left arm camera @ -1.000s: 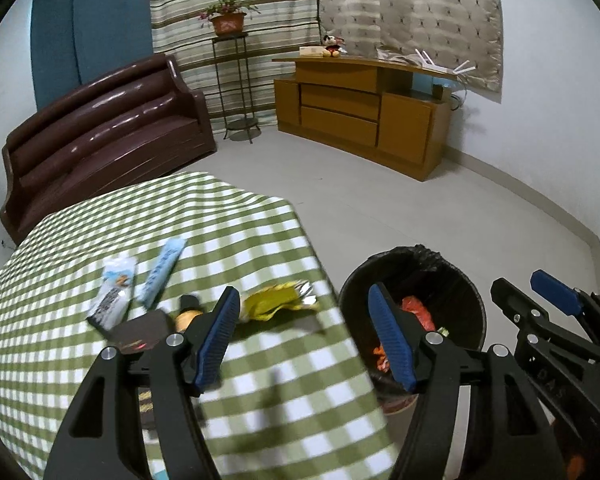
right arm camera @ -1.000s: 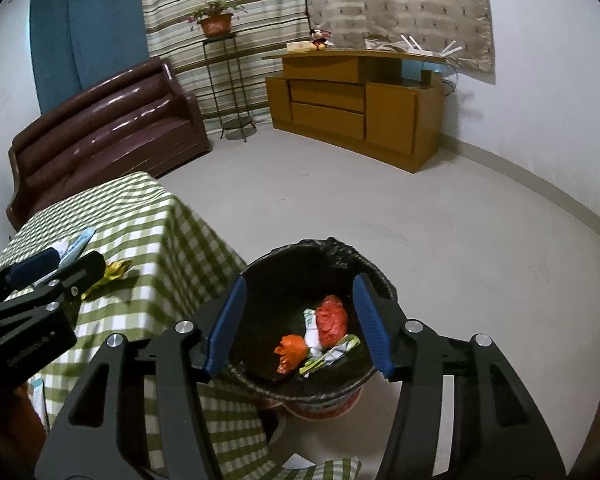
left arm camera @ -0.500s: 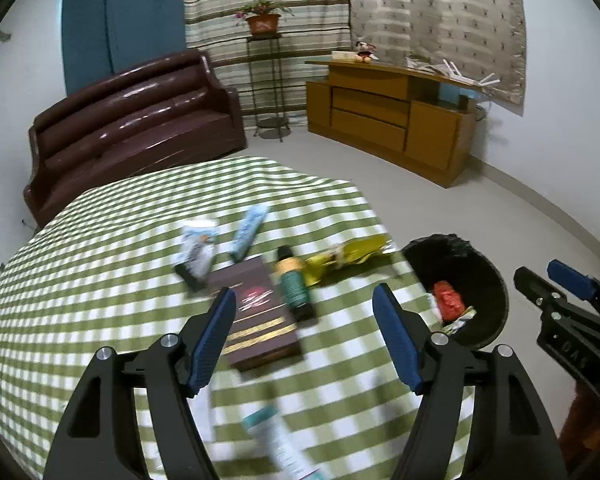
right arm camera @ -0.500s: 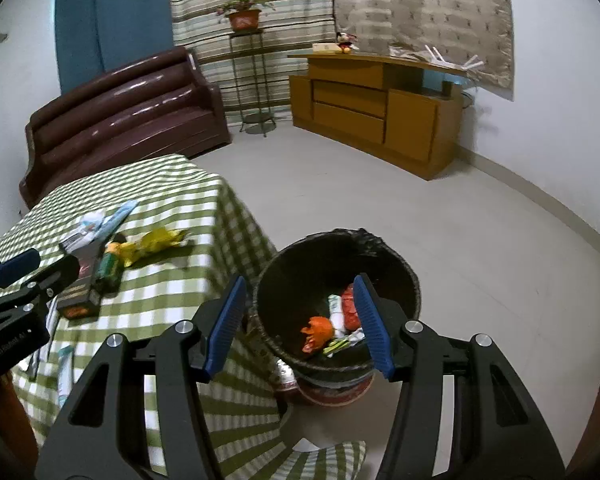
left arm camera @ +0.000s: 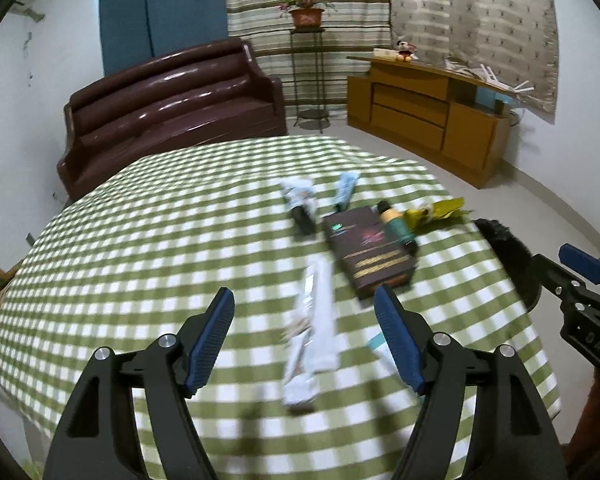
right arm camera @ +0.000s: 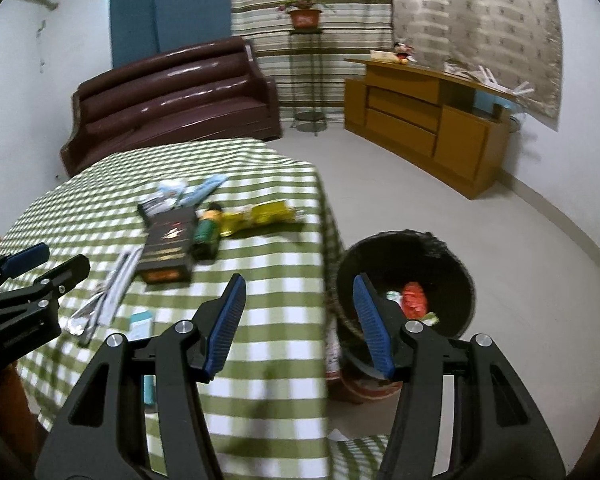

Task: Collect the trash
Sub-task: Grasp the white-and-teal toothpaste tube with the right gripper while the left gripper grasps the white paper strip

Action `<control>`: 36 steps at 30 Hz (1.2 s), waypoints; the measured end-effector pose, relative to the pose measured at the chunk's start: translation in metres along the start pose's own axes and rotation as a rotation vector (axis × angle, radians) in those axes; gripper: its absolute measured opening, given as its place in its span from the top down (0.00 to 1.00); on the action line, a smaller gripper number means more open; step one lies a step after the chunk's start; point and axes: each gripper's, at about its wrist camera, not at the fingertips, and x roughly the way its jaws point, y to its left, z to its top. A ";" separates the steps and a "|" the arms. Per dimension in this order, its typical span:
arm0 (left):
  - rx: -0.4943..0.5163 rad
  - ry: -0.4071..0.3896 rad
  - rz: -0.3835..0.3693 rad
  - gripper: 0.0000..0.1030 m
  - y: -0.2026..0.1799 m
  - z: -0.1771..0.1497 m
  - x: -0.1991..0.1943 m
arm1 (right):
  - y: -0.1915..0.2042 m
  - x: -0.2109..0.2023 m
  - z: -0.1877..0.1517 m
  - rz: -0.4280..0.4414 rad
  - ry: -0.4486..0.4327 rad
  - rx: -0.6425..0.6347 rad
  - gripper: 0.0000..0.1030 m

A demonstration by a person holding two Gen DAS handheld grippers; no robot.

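My left tongs (left arm camera: pixel 304 338) have swung from the bin (right arm camera: pixel 406 284) beside the table's right edge back over the table (left arm camera: pixel 140 220), jaws just widened and empty above the pale wrapper (left arm camera: pixel 314 320), while the right tongs (right arm camera: pixel 298 322) hang spread, empty, ready for more trash.

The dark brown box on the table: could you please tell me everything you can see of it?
The box is flat, oblong and dark brown, apparently cardboard, with gold lettering and a small red mark on its top face. It lies flat and closed on the checked tablecloth, near the edge by the bin. A green bottle lies along one long side, seemingly touching it. No tool touches it.
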 end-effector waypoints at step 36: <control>-0.068 0.060 -0.021 0.30 0.043 -0.028 0.007 | 0.092 0.021 -0.041 0.141 0.100 -0.227 0.83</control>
